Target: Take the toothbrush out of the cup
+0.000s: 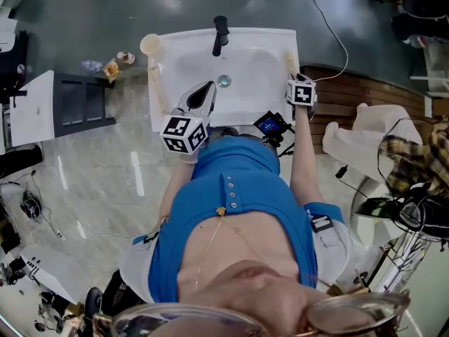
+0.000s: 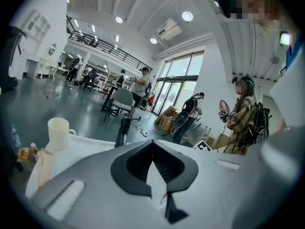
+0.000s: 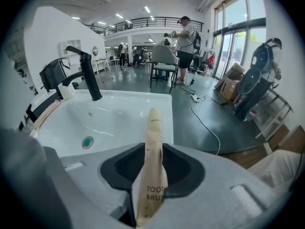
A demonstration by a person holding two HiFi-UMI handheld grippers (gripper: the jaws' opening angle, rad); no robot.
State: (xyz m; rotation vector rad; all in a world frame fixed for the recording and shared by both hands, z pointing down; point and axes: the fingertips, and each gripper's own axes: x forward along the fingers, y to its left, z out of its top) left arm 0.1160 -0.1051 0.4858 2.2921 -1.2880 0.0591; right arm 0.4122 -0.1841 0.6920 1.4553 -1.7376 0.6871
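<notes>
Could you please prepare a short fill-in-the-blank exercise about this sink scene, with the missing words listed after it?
The faucet is ___ in colour.
The right gripper has a wrapped ___ between its jaws.
The left gripper holds ___.
The cup on the sink has one ___.
Missing words: black; toothbrush; nothing; handle.

The sink (image 1: 182,55) looks like smooth, glossy white ceramic. The faucet (image 1: 220,34) is matt black metal. The toothbrush (image 3: 153,147) is wrapped in a matt tan paper sleeve, lightly speckled. The cup (image 2: 58,132) is smooth, matt cream. The floor (image 1: 84,20) is polished grey with a soft sheen.
</notes>
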